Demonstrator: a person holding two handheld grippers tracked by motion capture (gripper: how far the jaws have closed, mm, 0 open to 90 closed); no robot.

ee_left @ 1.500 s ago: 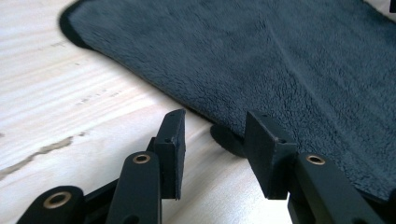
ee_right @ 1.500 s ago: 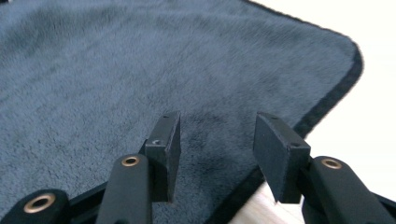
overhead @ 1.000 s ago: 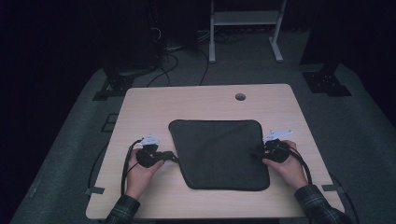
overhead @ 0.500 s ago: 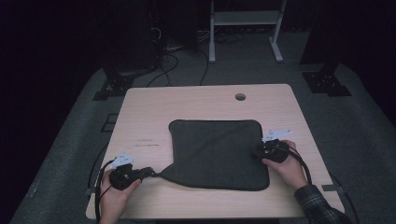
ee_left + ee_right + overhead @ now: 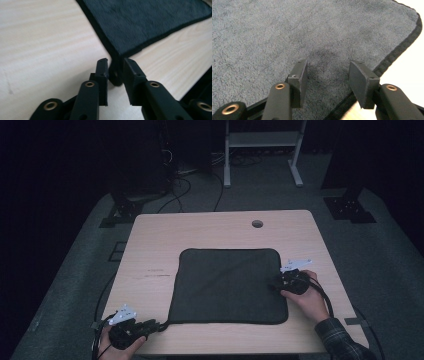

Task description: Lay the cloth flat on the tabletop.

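left gripper [image 5: 113, 72] fingers just opening around towel [image 5: 227, 285] near-left corner; right gripper [image 5: 327, 75] fingers apart, straddling towel's right edge.

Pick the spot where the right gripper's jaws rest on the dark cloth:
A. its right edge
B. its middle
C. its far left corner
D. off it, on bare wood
A: the right gripper sits with open jaws at the right border of the dark cloth.

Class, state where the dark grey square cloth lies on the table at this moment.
In the high view the dark grey square cloth lies flat on the light wooden table, right of centre, its near-left corner between the left tongs.
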